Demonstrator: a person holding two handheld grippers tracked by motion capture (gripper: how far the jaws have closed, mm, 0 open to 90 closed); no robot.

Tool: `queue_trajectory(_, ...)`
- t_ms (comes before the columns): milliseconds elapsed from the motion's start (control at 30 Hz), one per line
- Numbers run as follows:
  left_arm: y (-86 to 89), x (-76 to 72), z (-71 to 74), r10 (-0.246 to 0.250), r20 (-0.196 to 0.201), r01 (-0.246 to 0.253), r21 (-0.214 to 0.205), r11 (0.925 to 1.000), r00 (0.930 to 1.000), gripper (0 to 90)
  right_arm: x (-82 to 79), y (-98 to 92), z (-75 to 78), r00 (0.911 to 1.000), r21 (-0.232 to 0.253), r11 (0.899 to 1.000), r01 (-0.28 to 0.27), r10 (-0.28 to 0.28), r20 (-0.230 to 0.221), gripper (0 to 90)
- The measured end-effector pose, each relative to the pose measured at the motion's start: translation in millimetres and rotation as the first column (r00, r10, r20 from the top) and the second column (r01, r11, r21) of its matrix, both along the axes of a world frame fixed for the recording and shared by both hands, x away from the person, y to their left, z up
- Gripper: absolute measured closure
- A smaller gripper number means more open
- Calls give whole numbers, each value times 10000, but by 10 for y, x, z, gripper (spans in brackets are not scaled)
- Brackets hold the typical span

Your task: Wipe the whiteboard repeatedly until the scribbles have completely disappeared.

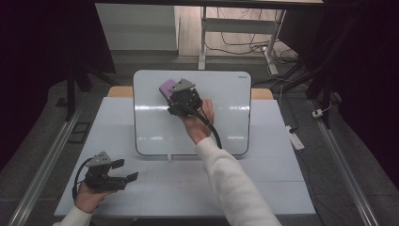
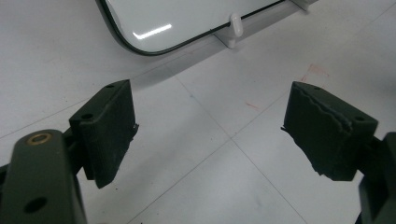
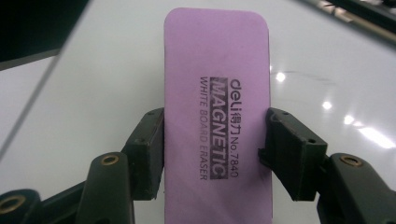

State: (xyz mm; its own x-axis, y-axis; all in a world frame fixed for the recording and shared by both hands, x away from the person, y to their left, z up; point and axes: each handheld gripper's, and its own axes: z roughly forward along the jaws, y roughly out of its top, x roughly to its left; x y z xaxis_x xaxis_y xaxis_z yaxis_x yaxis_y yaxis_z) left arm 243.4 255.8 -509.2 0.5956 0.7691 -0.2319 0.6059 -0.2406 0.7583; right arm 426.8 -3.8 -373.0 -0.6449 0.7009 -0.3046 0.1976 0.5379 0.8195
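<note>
Right gripper [image 3: 215,154] pinches the purple eraser [image 3: 217,107] by its long sides and holds it over the upper left part of the whiteboard [image 1: 226,127]. Judging by the clean surface, wiping looks mostly done; a faint smear beside the eraser may remain. Left gripper [image 1: 127,170] rests spread and empty on the table [image 1: 188,188], near the board's lower left corner. Its own view shows faint red marks on the table; the right gripper view alone makes the eraser's label readable.
</note>
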Motion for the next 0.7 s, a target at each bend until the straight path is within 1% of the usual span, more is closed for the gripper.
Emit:
queue_trajectory(100,2,0,0,-5,7,5,-5,10000,10000,177,64,-129,91,9983,96,9984,554,-556,168,408)
queue_trajectory(167,4,-2,3,2,17,-2,-14,10000,10000,176,113,-243,154,9950,167,9952,965,-969,223,408)
queue_trajectory(233,4,-3,5,29,21,-29,-27,10000,10000,177,148,-351,205,9900,215,9903,1372,-1378,307,408)
queue_trajectory(333,3,-1,8,19,4,-19,-27,10000,10000,176,182,-453,239,9871,242,9872,1574,-1580,256,408)
queue_trajectory(400,-2,-3,10,2,31,-2,-21,10000,10000,177,170,-432,231,9863,129,9868,1611,-1615,335,408)
queue_trajectory(467,-4,-5,13,-9,40,9,-24,10000,10000,177,151,-362,204,9891,70,9893,1459,-1460,211,408)
queue_trajectory(533,-2,-6,14,-3,41,3,-23,10000,10000,177,111,-246,150,9926,-151,9926,1203,-1200,177,408)
queue_trajectory(633,2,-5,13,6,34,-5,-27,10000,10000,176,25,-57,49,9979,-474,9969,634,-627,174,408)
queue_trajectory(700,1,-5,9,22,38,-22,-17,10000,10000,176,-41,41,-26,9995,-576,9978,322,-318,87,408)
